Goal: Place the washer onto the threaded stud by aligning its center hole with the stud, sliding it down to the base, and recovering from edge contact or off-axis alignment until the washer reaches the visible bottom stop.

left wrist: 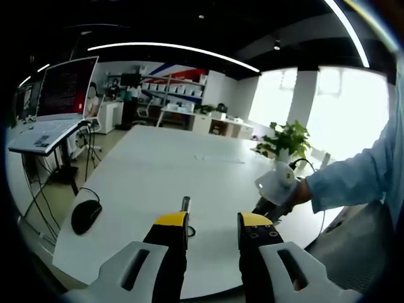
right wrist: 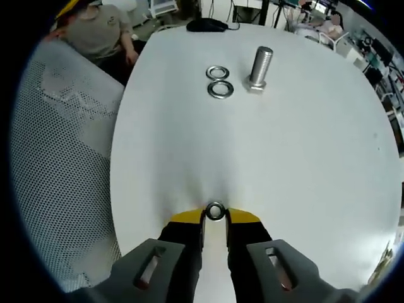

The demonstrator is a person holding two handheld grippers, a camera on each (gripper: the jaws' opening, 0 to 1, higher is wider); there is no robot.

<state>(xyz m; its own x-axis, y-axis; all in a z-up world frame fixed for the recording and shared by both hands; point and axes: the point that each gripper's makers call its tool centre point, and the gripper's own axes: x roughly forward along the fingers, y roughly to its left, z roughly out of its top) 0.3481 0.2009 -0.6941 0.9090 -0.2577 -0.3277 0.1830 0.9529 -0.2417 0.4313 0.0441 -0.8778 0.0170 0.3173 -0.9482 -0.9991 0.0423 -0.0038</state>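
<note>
Round steel washer [right wrist: 215,211], threaded stud [right wrist: 259,68]

White tabletop [right wrist: 189,158] all the way across, plain and unpatterned. On it, silver-grey metal: the threaded stud [right wrist: 260,68] and two shiny steel washers [right wrist: 219,81] beside it. The right tool [right wrist: 215,218] shows yellow tips over black jaws, grey plastic below, with another silvery washer [right wrist: 215,211] pinched between them. Over in the left gripper view, the left tool [left wrist: 214,222] wears the same yellow, black and grey. A black mouse [left wrist: 86,215] sits on the white. The sleeve [left wrist: 353,177] is pale blue, the plant [left wrist: 285,140] green, and the chair [right wrist: 63,164] is white mesh, finely dotted.
</note>
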